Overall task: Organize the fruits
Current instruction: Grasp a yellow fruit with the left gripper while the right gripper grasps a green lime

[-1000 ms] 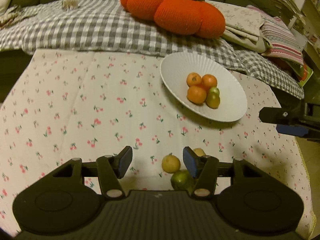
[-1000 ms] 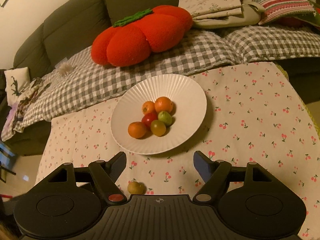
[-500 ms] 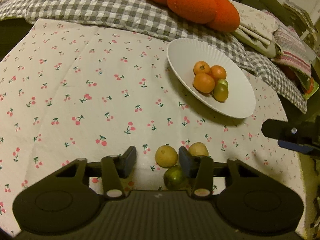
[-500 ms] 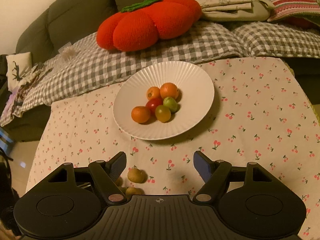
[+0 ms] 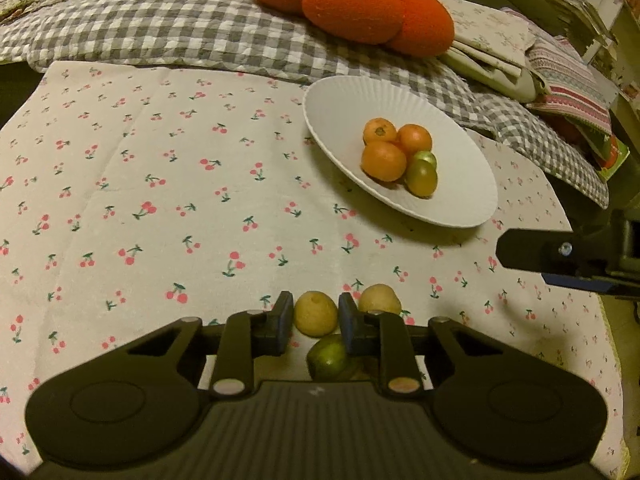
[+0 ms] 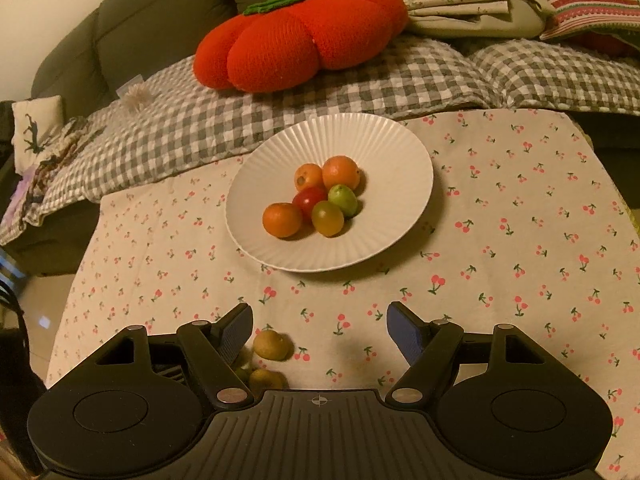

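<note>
Since a second ago your left gripper (image 5: 313,317) has narrowed around the yellow fruit (image 5: 315,313) on the cherry-print cloth (image 5: 160,208); the pads flank it closely, though contact is unclear. Centre it before squeezing: a green fruit (image 5: 329,357) sits just behind and a second yellow fruit (image 5: 379,299) just outside the right pad. Your right gripper (image 6: 320,330) hovers wide open, empty. The white plate (image 6: 384,148), farther back, holds three orange fruits, one red and two greenish.

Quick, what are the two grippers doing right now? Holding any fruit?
Left gripper: closed around the yellow fruit on the tablecloth, not lifted.
Right gripper: open, holding nothing.
</note>
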